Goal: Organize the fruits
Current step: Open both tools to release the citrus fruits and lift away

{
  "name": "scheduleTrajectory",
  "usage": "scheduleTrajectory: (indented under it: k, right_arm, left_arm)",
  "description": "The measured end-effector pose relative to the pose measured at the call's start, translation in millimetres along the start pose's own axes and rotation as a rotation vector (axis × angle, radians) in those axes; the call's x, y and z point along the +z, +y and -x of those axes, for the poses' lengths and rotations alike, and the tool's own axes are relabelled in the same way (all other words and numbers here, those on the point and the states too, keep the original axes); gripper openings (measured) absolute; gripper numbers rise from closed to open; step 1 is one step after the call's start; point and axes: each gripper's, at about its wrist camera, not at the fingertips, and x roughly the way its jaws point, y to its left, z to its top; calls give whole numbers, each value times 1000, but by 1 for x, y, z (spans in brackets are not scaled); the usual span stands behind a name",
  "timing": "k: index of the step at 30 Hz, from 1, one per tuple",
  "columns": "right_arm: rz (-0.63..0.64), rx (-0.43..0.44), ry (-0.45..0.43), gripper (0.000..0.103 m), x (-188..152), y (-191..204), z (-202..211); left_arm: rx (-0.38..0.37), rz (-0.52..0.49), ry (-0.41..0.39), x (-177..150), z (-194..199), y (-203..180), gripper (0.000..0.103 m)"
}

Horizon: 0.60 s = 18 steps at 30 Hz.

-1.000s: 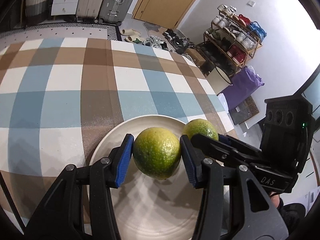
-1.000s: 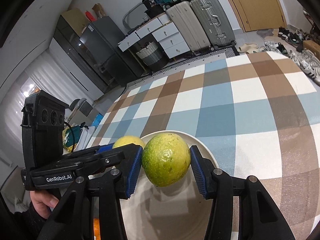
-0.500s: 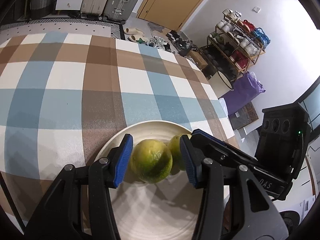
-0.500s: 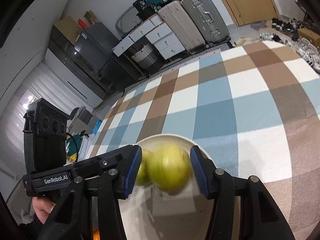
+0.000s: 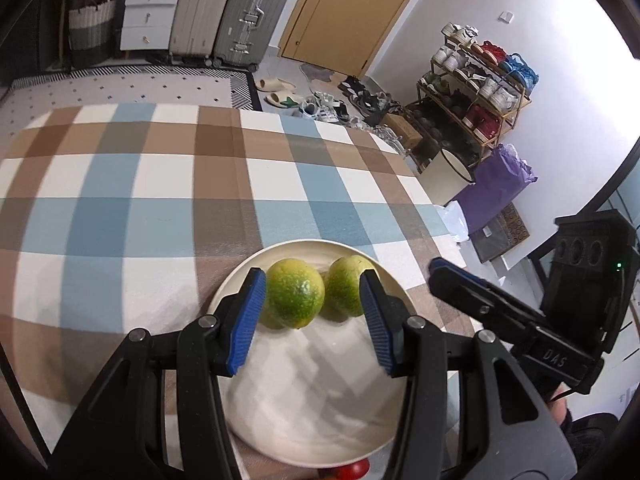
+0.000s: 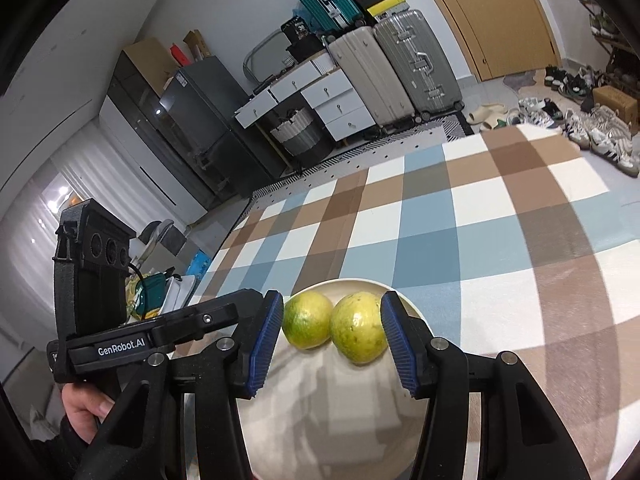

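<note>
In the left wrist view, the left gripper point(image 5: 312, 322) is hanging above the near part of the white plate point(image 5: 320, 420) with its blue-padded fingers point(image 5: 245, 320) spread wide and holding nothing, whereas a second ago those pads were clamped on a green citrus fruit lifted over the plate. That left green fruit point(image 5: 295, 299) is now lying on the far part of the plate, just beyond the fingertips, touching or almost touching the right green fruit point(image 5: 347, 291) beside it. The right gripper point(image 6: 332, 344) is likewise open and empty in its own view, its fingers point(image 6: 396, 344) framing the two fruits from above; a second ago it was squeezing the yellower fruit point(image 6: 360, 334), which is now resting on the plate point(image 6: 320, 420) next to the greener one point(image 6: 307, 320). Both grippers are sitting farther back from the fruit than half a second ago. A sliver of something red point(image 5: 354, 469) is peeking out at the plate's near rim. The plate is standing on the blue, brown and white checked tablecloth point(image 5: 160, 208). Beyond the table, suitcases point(image 5: 252, 12) are standing against the wall beside a white drawer unit point(image 5: 146, 14), and a shoe rack point(image 5: 476, 80) is filling the far right corner.
</note>
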Motion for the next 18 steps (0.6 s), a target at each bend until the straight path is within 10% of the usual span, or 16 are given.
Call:
scheduleTrajectory:
  k: [12,18]
  right_arm:
    - [125,-71,-64,62,-21,38,51]
    - [190,-88,-94,69,-37,62,71]
  left_arm:
    - [115,-73,-71,-38,70,-16,46]
    - [212,-122,-138,-59,99,-35,64]
